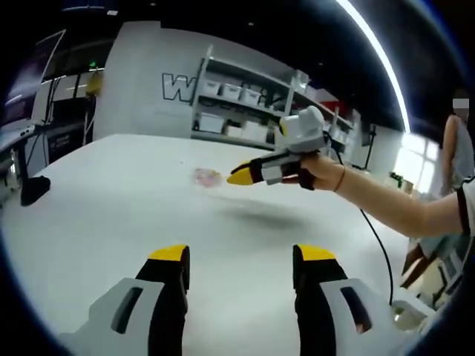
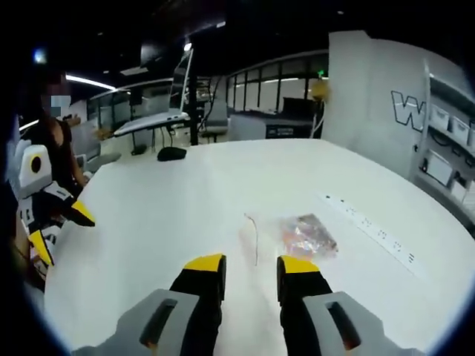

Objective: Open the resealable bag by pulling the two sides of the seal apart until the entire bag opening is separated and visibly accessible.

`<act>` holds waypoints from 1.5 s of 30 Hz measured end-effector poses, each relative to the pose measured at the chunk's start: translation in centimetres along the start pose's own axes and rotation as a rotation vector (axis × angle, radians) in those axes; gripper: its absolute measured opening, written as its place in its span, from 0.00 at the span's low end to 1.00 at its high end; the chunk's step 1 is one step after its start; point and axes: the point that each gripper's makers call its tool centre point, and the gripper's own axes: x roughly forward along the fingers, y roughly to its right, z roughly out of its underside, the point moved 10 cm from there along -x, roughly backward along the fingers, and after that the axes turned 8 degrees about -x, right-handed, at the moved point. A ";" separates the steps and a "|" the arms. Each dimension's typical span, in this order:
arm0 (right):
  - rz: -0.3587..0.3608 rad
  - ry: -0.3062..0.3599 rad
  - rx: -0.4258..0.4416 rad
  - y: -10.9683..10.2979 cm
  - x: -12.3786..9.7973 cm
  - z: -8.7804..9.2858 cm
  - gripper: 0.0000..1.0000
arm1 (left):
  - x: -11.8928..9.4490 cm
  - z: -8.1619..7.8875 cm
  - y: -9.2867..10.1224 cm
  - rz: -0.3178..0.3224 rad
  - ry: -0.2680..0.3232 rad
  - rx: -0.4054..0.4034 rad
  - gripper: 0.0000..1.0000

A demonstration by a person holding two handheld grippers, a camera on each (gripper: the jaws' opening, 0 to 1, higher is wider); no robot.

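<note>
Resealable bag (image 2: 306,236) lying flat on tabletop (image 2: 148,215), just right of right gripper (image 2: 251,268); both grippers' fingers apart, empty; left gripper (image 1: 241,261) hovering farther back.

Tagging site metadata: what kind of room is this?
Probably an office or lab workspace: a large white table, wall shelving with storage bins, and a desk with a monitor behind. A power strip lies near the resealable bag.

A white table (image 2: 148,222) carries a resealable bag (image 2: 308,236) and power strip (image 2: 371,230).
</note>
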 end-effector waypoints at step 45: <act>-0.013 0.020 0.000 -3.1 -4.1 1.9 0.45 | 0.1 0.8 -1.2 -0.047 0.012 -0.013 0.74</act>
